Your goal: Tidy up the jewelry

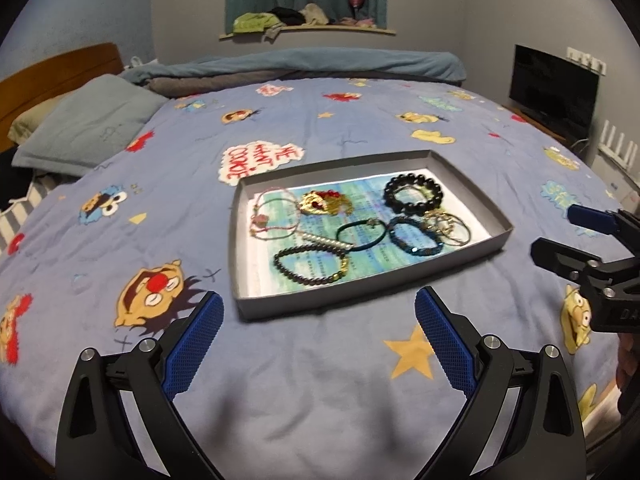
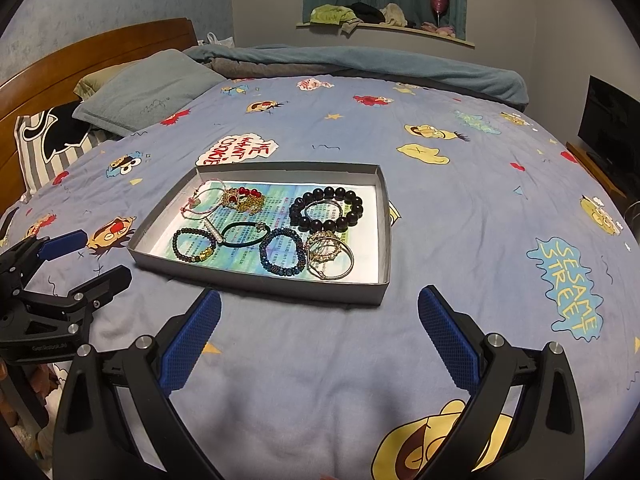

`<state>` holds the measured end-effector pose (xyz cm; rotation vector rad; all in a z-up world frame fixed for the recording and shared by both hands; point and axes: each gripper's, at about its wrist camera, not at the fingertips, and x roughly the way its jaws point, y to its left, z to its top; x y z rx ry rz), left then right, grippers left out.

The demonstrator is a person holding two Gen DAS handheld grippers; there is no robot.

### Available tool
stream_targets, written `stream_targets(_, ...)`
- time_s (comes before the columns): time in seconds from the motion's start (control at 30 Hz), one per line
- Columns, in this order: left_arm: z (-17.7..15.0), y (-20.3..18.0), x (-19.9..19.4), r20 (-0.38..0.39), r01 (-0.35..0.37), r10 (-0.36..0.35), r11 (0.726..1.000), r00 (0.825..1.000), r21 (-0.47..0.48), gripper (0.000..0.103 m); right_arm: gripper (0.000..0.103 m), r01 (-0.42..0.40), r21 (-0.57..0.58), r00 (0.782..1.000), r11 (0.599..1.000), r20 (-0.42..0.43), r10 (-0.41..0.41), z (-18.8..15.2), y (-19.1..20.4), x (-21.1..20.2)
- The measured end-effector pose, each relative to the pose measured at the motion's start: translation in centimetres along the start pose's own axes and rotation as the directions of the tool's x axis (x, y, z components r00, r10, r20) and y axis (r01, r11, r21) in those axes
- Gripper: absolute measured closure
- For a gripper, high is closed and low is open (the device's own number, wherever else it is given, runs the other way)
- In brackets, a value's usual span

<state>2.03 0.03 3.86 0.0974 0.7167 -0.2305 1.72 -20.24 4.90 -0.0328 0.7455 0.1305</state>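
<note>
Tray (image 1: 460, 258) just ahead of left gripper (image 1: 319, 314), long axis crosswise. Right gripper (image 2: 319, 312) likewise. Both jaws wide, empty.

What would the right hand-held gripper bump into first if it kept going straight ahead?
Most likely the near wall of the grey tray. The right hand-held gripper is open, above bare bedspread, pointing at that wall. If it rides higher than it looks, it could pass over and reach the blue beaded bracelet instead.
</note>
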Motion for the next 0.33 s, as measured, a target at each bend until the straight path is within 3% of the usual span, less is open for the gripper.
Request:
stream_targets(0.13,0.05,-0.45,0.33,-0.010,-0.036,0.036,0.999,0.999,0.012,0.007,0.006,-0.001,0.000,1.000,1.000,-0.003,0.001,-0.05,0.02,0.11)
stream_targets(0.33,-0.02,-0.29,0.77,-0.026,-0.035,0.035,0.999,0.999,0.006,0.007,0.006,0.000,0.001,1.000,1.000,-0.004,0.000,-0.09,0.04,0.13)
